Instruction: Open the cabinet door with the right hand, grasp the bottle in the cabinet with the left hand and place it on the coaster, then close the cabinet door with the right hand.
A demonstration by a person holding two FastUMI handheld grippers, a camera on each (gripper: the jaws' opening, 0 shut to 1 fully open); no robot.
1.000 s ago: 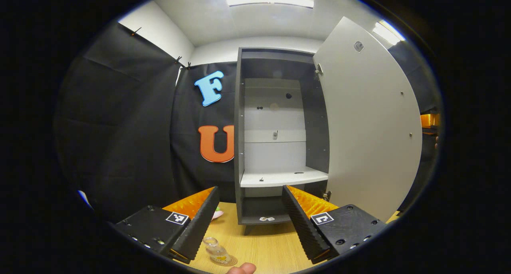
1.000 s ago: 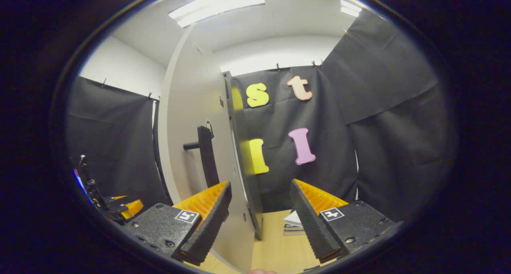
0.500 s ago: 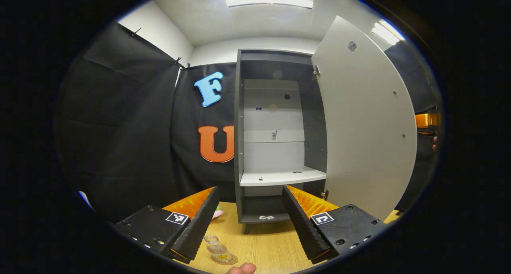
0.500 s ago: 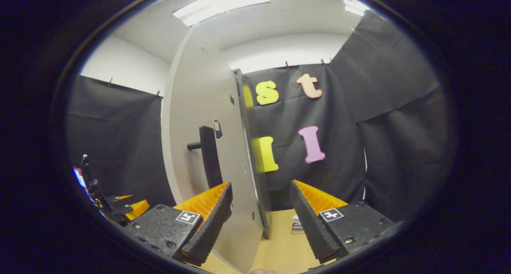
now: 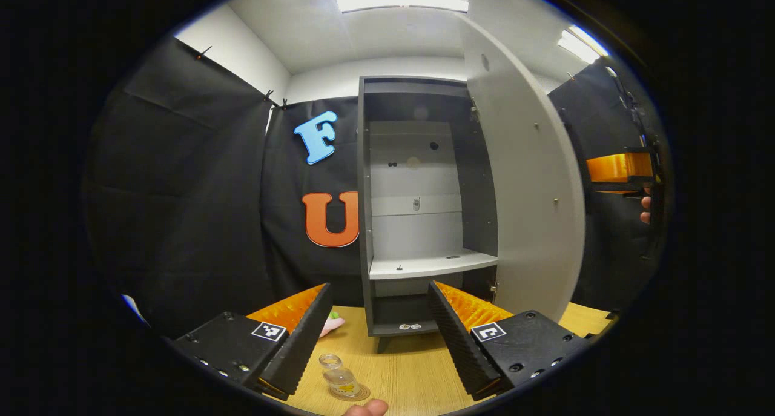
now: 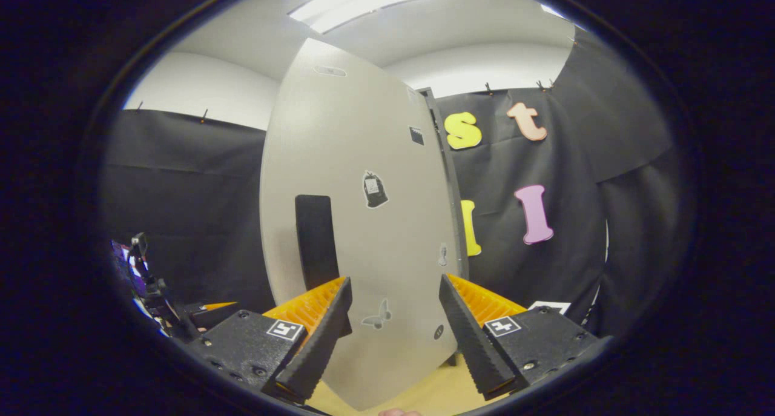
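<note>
As cabinet door (image 5: 521, 180) swung further closed, bottle (image 5: 340, 379) stayed on coaster (image 5: 357, 395).

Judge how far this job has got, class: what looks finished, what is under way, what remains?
Done: the bottle stands on the coaster on the table, and the left claw is open, holding nothing. Under way: the cabinet door is partly open, with the open right claw facing its outer face beside the handle. Left: shutting the door against the cabinet.
</note>
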